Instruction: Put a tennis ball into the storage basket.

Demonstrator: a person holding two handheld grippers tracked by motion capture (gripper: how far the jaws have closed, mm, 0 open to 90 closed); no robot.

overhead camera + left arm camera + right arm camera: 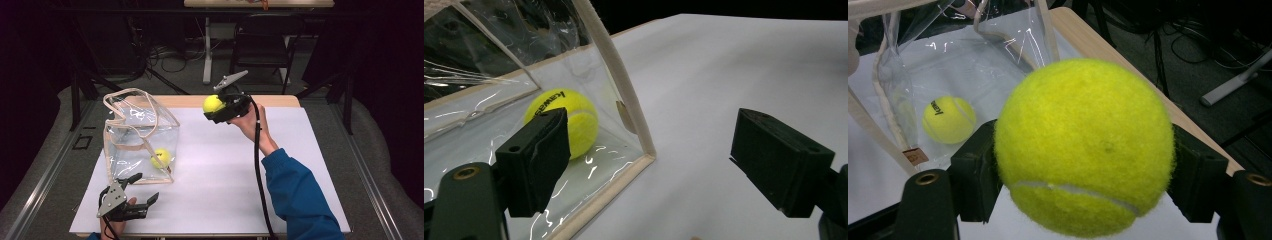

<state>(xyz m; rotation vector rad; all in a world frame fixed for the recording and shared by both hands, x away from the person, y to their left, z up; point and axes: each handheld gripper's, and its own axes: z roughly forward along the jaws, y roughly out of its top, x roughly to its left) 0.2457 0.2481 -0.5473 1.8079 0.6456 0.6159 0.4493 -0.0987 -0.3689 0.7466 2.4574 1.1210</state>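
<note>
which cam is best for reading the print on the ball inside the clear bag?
Left gripper view: the ball in the bag sits close, its black lettering legible, though one claw finger partly covers it. The right gripper view shows it farther off with part of the print. In the high view it is too small.

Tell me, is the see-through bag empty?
No. One tennis ball lies inside the clear bag; the second ball is outside, held up by the right gripper.

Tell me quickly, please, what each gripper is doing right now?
Left gripper: open, holding nothing, beside the clear bag.
Right gripper: shut on a tennis ball.
</note>
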